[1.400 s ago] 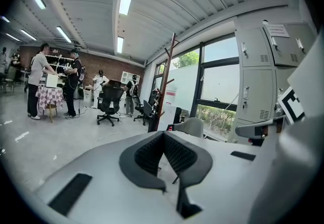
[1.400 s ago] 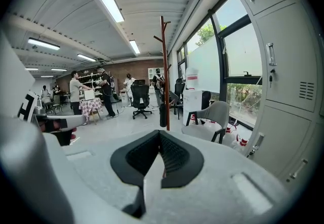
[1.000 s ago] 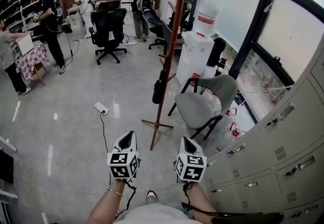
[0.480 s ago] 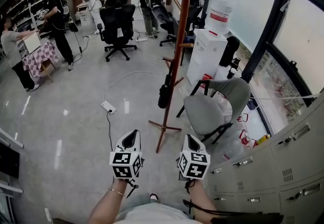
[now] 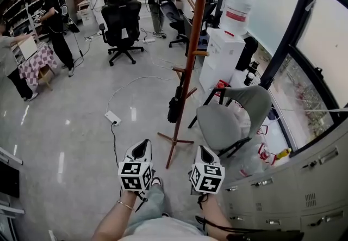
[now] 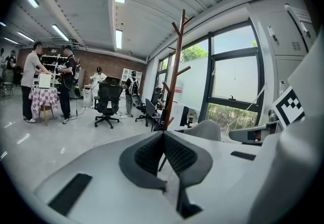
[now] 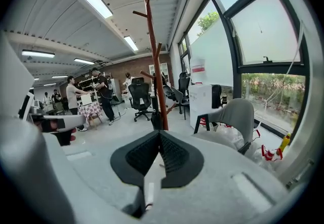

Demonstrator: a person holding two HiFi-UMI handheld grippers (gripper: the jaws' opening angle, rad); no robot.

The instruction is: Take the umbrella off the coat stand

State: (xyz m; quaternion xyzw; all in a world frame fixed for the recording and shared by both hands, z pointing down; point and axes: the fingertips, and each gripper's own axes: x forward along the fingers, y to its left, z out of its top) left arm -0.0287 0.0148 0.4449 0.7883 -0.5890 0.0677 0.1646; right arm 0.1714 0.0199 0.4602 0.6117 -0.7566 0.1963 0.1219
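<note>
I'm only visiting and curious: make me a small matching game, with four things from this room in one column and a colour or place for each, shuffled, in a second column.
Column one:
1. umbrella
2. coat stand
3. nearest chair
4. power strip

Column two:
A. reddish-brown wood, tall, with pegs
B. white, lying on the floor with a cable
C. black, folded, hanging low against the pole
D. grey, to the right of the pole in the head view

Pairs: 1-C, 2-A, 3-D, 4-B
</note>
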